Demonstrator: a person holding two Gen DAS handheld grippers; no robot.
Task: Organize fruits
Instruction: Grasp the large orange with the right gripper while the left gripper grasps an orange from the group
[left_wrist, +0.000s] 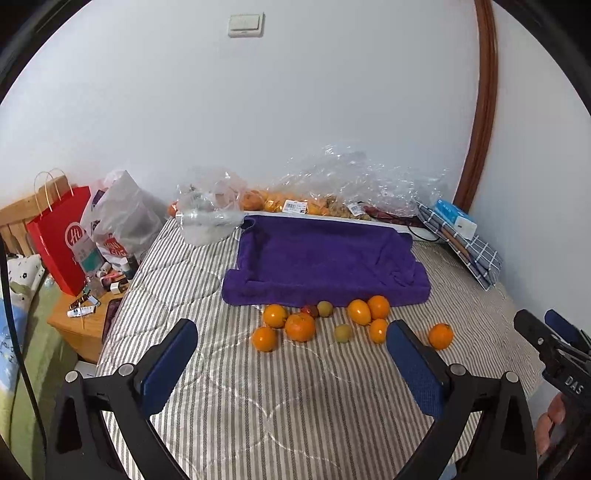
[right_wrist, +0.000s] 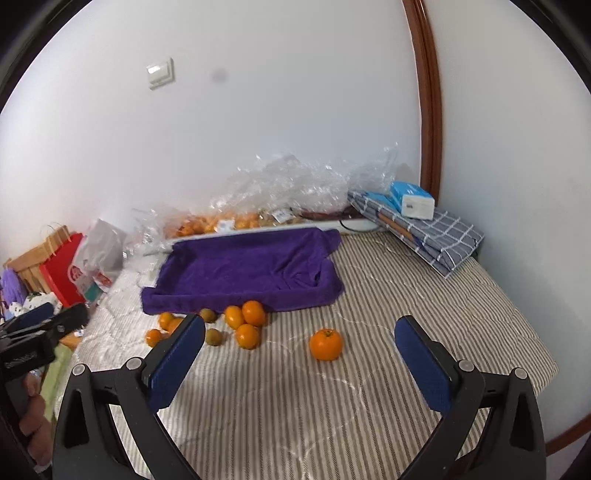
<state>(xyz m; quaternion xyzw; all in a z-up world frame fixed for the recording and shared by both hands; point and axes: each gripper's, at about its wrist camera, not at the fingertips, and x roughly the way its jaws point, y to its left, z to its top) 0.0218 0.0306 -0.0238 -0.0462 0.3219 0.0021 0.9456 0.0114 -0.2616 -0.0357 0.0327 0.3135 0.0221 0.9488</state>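
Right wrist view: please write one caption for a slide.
Open right claw faces a lone orange before the purple towel-lined tray.

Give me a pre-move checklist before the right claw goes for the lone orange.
1. Right claw open, holding nothing: ok.
2. Left claw open, holding nothing: ok.
3. Lone orange apart from the fruit cluster: ok.
4. Nothing lies between the right claw and the lone orange: ok.
5. Purple towel tray holds no fruit yet, room free: ok.
6. Lone orange steady on the soft striped quilt: cannot tell.
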